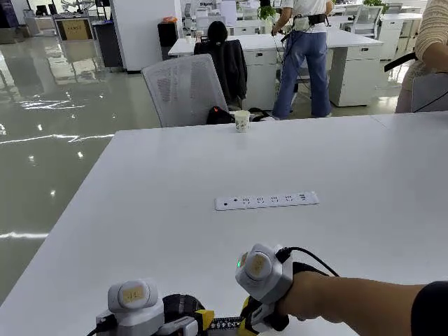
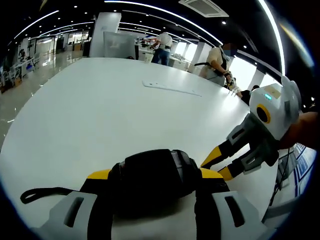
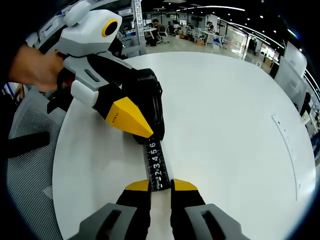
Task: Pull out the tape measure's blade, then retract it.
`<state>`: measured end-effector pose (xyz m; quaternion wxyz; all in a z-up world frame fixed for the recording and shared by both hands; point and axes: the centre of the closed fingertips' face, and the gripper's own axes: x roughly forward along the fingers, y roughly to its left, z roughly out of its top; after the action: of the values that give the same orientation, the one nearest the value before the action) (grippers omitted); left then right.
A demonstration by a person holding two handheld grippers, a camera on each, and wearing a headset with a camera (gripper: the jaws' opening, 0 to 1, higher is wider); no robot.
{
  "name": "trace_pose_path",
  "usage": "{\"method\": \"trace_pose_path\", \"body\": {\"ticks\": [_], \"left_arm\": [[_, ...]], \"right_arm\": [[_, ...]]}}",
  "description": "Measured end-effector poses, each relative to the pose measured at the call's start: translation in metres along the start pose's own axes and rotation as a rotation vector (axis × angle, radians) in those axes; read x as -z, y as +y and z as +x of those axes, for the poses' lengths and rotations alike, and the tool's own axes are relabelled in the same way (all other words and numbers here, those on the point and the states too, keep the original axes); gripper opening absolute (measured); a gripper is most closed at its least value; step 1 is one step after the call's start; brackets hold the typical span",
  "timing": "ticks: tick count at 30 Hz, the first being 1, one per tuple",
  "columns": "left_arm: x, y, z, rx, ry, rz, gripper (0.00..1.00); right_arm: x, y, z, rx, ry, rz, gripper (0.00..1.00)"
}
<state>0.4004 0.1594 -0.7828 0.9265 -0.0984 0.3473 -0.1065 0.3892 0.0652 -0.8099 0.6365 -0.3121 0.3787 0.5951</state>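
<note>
A black tape measure (image 2: 150, 167) sits gripped between the yellow-tipped jaws of my left gripper (image 2: 155, 177), its wrist strap (image 2: 45, 192) lying loose on the table. In the right gripper view the case (image 3: 152, 97) has a short run of numbered blade (image 3: 155, 162) drawn out of it. My right gripper (image 3: 160, 187) is shut on the blade's end. In the head view both grippers are at the near table edge: the left gripper (image 1: 189, 318) holds the case (image 1: 178, 306), and the right gripper (image 1: 246, 323) is just right of it, with the blade (image 1: 224, 323) spanning the small gap.
A white power strip (image 1: 266, 201) lies mid-table, and a paper cup (image 1: 241, 120) stands at the far edge. A grey mesh chair (image 1: 185, 89) is behind the table. People stand at desks further back. The table's left edge drops to a glossy floor.
</note>
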Motion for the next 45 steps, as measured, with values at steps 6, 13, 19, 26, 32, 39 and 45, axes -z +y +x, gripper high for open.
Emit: {"method": "trace_pose_path", "body": {"ticks": [6, 13, 19, 26, 32, 39, 45], "left_arm": [[0.0000, 0.0010, -0.0004, 0.002, 0.003, 0.000, 0.61], [-0.0007, 0.0012, -0.0003, 0.004, -0.002, -0.007, 0.61], [-0.0012, 0.0014, -0.0011, 0.024, -0.003, -0.018, 0.61], [-0.0011, 0.0015, -0.0014, 0.033, -0.002, -0.022, 0.61], [-0.0012, 0.0019, -0.0010, 0.033, -0.001, -0.022, 0.61], [-0.0011, 0.0009, -0.0009, 0.027, -0.009, -0.012, 0.61], [-0.0026, 0.0014, -0.0003, -0.012, -0.061, 0.020, 0.62]], "right_arm": [[-0.0018, 0.0004, 0.0006, 0.005, -0.004, 0.009, 0.12], [-0.0024, -0.0007, 0.0006, 0.008, -0.014, 0.023, 0.11], [-0.0038, 0.0001, 0.0017, 0.006, -0.025, 0.021, 0.12], [-0.0041, 0.0007, 0.0017, -0.005, -0.045, 0.024, 0.11], [-0.0053, 0.0002, 0.0017, -0.014, -0.062, 0.025, 0.11], [-0.0051, 0.0009, 0.0015, -0.020, -0.056, 0.019, 0.12], [-0.0045, 0.0005, 0.0020, -0.005, -0.059, 0.021, 0.12]]}}
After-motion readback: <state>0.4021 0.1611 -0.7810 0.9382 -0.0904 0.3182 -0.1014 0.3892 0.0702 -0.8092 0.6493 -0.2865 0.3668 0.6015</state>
